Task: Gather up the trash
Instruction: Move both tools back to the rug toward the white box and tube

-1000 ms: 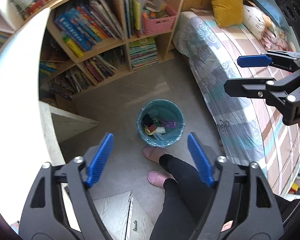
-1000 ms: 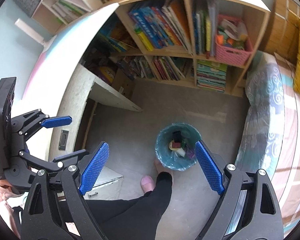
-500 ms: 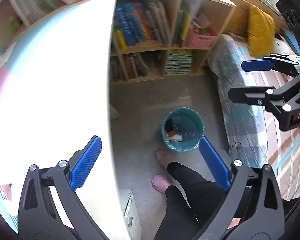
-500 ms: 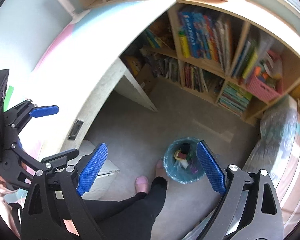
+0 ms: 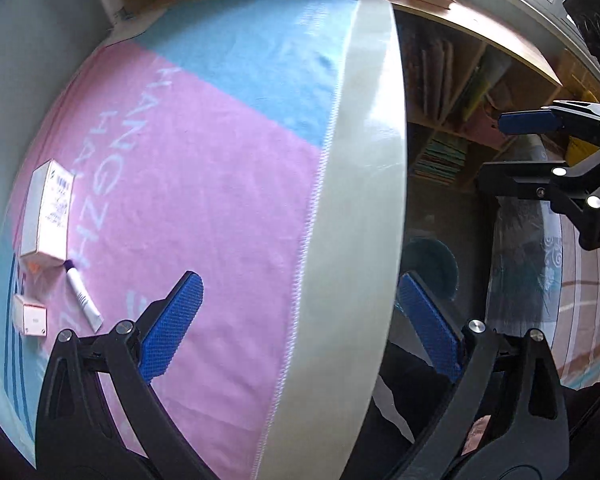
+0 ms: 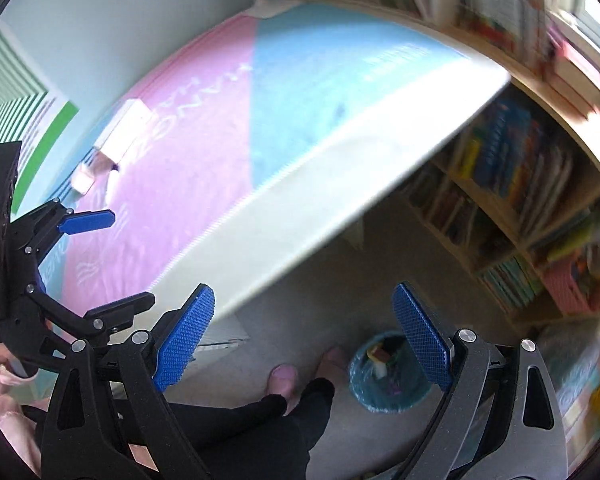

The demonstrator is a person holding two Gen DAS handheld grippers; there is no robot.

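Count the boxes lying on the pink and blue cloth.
2. A large white box lies near the cloth's far left edge. A small box sits just below it in the left wrist view, beside a white tube. More may lie outside the frame.

Both views swing off the floor and onto the table. In the left wrist view the pink and blue cloth [image 5: 204,168] now fills everything from 7 to 12 o'clock, where a second ago the bookshelf and floor showed. New things come into sight there: a white box [image 5: 50,210] at 9 o'clock, a small tube [image 5: 82,298] and a smaller box [image 5: 30,314] toward 8 o'clock. The trash bin [image 5: 434,266] slides from the centre to 4 o'clock, half hidden by the table edge. The left gripper [image 5: 296,328] has just been opening wider, nothing between its jaws. In the right wrist view the bin [image 6: 384,376] drops toward 5 o'clock.
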